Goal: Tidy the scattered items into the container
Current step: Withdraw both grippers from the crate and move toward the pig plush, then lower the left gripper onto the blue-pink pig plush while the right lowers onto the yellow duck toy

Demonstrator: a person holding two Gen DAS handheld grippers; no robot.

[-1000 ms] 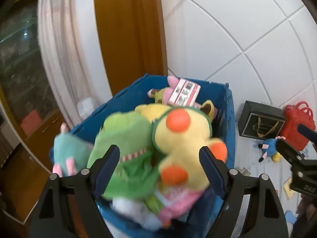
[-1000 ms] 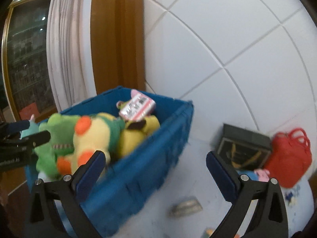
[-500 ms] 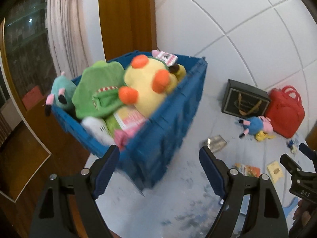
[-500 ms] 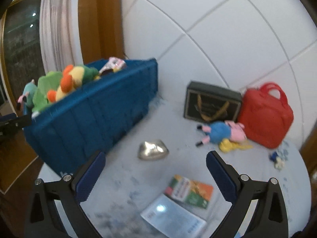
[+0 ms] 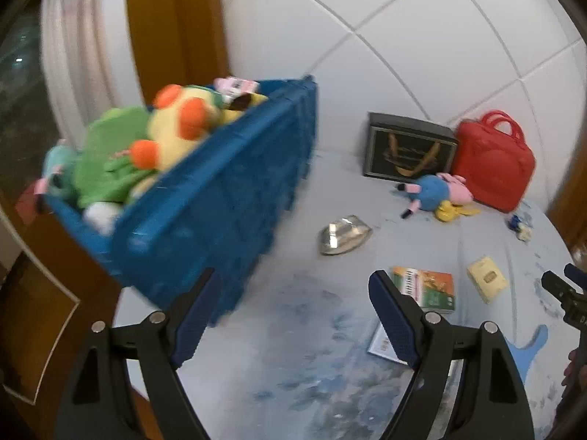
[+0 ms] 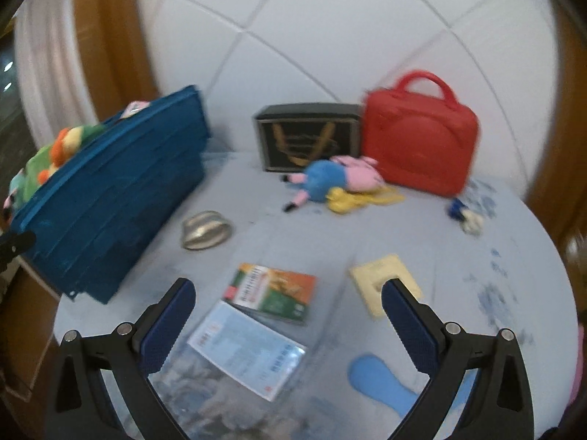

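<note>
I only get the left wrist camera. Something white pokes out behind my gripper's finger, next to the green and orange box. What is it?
Observer: In the right wrist view it is a flat clear packet with a pale blue label. It lies just in front of the green and orange box.
Operator: Is the other gripper holding anything? I only see its tip.
Observer: No. The right gripper is open, and nothing is held between its fingers.
Operator: What about the blue shape near that tip?
Observer: It is a flat blue piece with a rounded end, lying close in front of the right gripper. I cannot tell what it is.
</note>
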